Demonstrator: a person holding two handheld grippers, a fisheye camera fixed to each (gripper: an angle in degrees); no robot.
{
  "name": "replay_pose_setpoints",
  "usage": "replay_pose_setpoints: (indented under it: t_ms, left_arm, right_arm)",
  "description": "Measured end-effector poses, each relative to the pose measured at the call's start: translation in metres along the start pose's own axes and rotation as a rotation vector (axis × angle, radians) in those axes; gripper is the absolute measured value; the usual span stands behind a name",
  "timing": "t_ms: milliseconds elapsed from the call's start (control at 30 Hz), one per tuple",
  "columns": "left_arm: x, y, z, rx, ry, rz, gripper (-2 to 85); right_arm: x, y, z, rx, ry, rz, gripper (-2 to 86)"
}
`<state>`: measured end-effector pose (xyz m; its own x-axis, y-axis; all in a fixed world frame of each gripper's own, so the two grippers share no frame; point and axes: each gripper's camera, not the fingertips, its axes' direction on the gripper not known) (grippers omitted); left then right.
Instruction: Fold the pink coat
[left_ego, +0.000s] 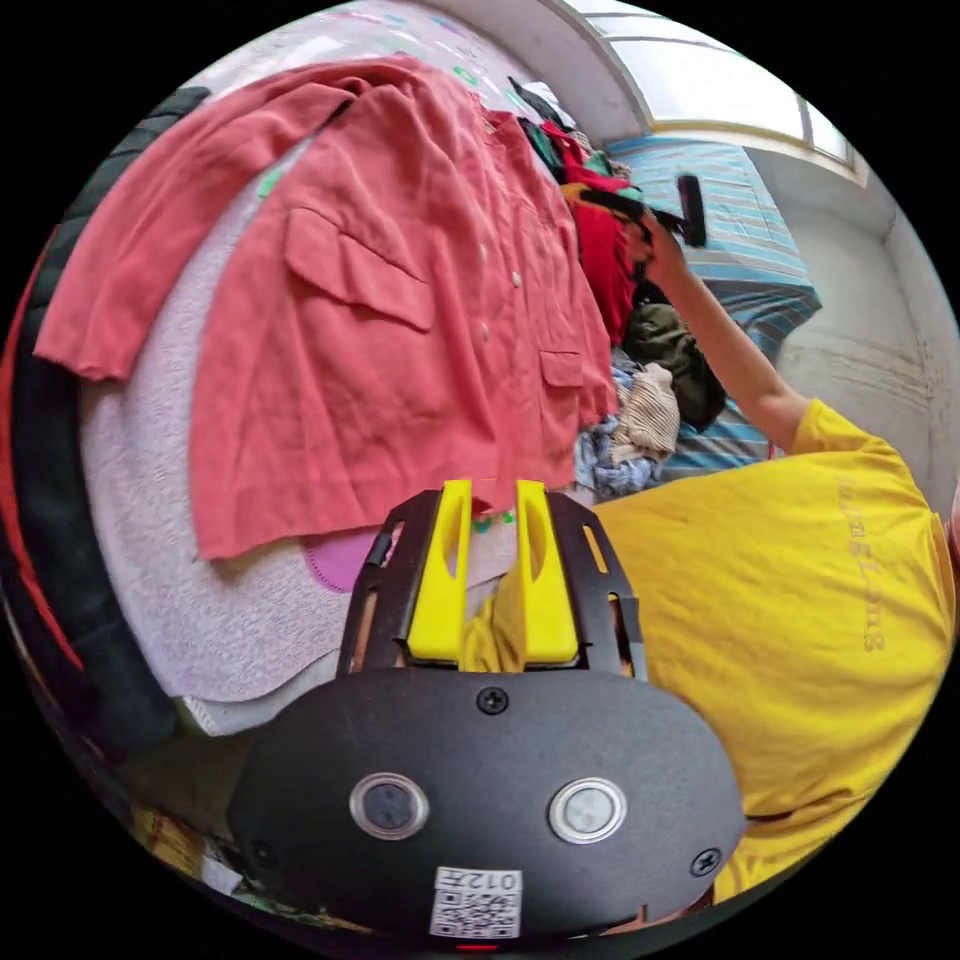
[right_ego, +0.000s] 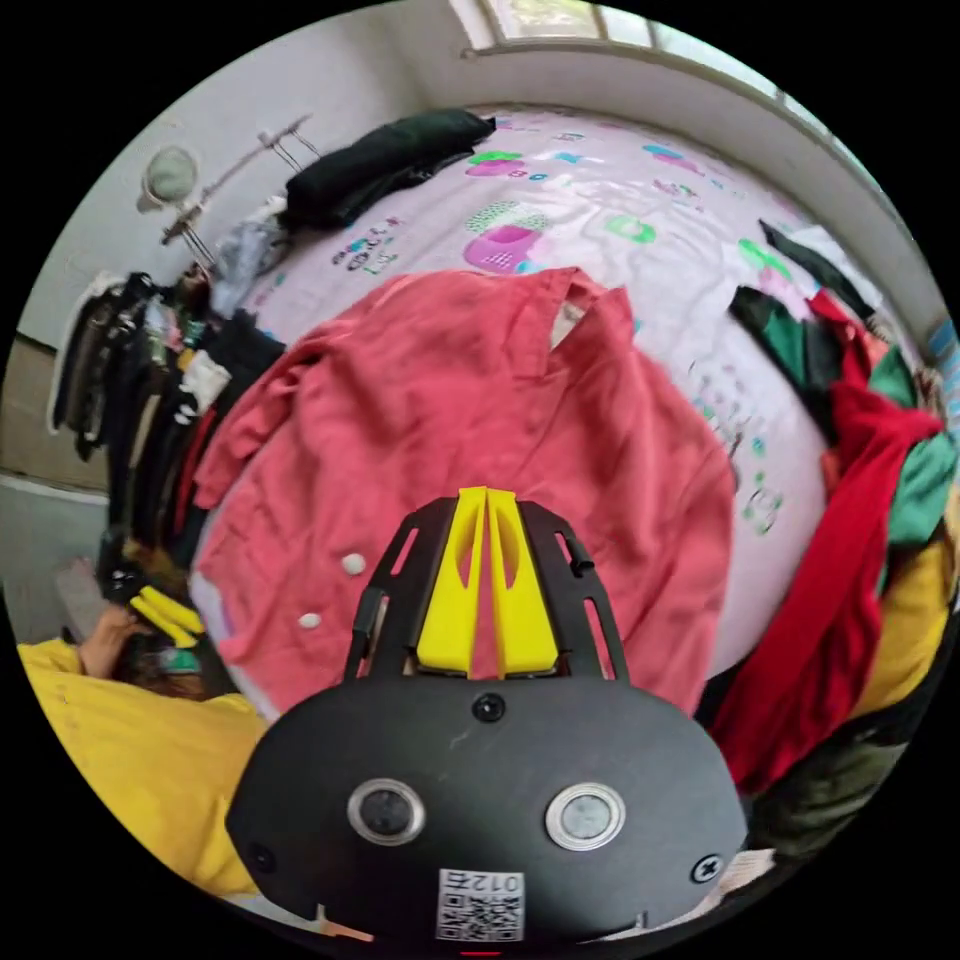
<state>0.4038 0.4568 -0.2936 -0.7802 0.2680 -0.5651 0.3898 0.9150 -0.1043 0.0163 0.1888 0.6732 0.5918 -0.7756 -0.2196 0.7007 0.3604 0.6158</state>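
In the left gripper view, the black housing of the left gripper (left_ego: 492, 490) hides the near edge of the bed (left_ego: 200, 560), and the person's yellow T-shirt (left_ego: 780, 590) covers the lower right. The pink coat (left_ego: 400, 320) lies spread front-up on the bed, buttons and two chest pockets showing. One sleeve is flung out towards a dark garment (left_ego: 60, 520) at the bed's edge. Its far hem runs into a heap of clothes (left_ego: 620, 300), so that edge is hard to follow. The left gripper's yellow fingers (left_ego: 440, 570) stand slightly apart, their tips at the coat's near hem. Whether they nip the cloth I cannot tell.

The person's bare arm (left_ego: 730, 340) reaches up and away across the heap, the hand (left_ego: 665, 255) bent at the wrist around a black object that is too small to identify.

In the right gripper view, the right gripper (right_ego: 487, 492) sits low over the coat (right_ego: 450, 420), its yellow fingers (right_ego: 455, 590) pressed nearly together with pink cloth showing in the narrow slit between them. The housing hides the coat's near part. A hand (right_ego: 105, 635) at the lower left holds the other gripper (right_ego: 165, 615), partly cut off. A clothes rail (right_ego: 150, 400) at the left is crowded with dark hanging garments, blurred by the lens. Red and green clothes (right_ego: 860, 480) pile at the right of the patterned bedsheet (right_ego: 600, 220).
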Motion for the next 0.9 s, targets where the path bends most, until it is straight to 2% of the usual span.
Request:
replay_pose_setpoints:
  t_ms: [67, 200, 267, 367, 533, 600, 800, 900]
  left_arm:
    - [0.008, 0.012, -0.010, 0.082, -0.195, -0.071, 5.7]
    - [0.029, 0.026, -0.018, 0.129, -0.458, -0.096, 6.6]
    - [0.048, 0.029, -0.009, 0.062, -0.723, -0.054, 7.4]
    - [0.071, 0.027, 0.010, -0.027, -0.946, 0.014, 8.3]
    - [0.102, 0.012, 0.011, 0.019, -0.880, 0.010, 9.0]
    - [0.108, 0.004, 0.014, 0.022, -0.923, -0.010, 8.4]
    - [0.109, -0.021, 0.031, -0.083, -1.013, -0.049, 2.2]
    - [0.114, -0.030, 0.030, -0.133, -1.010, -0.038, 0.7]
  right_arm:
    - [-0.008, 0.056, -0.002, 0.007, -0.126, 0.036, 0.6]
    - [-0.034, 0.191, 0.017, -0.076, -0.307, 0.140, 0.9]
    - [-0.040, 0.238, 0.023, -0.097, -0.365, 0.211, 1.0]
    - [-0.042, 0.297, 0.017, -0.082, -0.350, 0.273, 1.3]
    - [-0.031, 0.363, -0.023, -0.012, -0.173, 0.340, 3.2]
    - [-0.020, 0.393, -0.035, -0.024, -0.104, 0.397, 5.6]
    - [-0.003, 0.444, -0.035, -0.026, -0.249, 0.553, 8.7]
    - [-0.004, 0.449, -0.036, -0.003, -0.228, 0.578, 7.9]
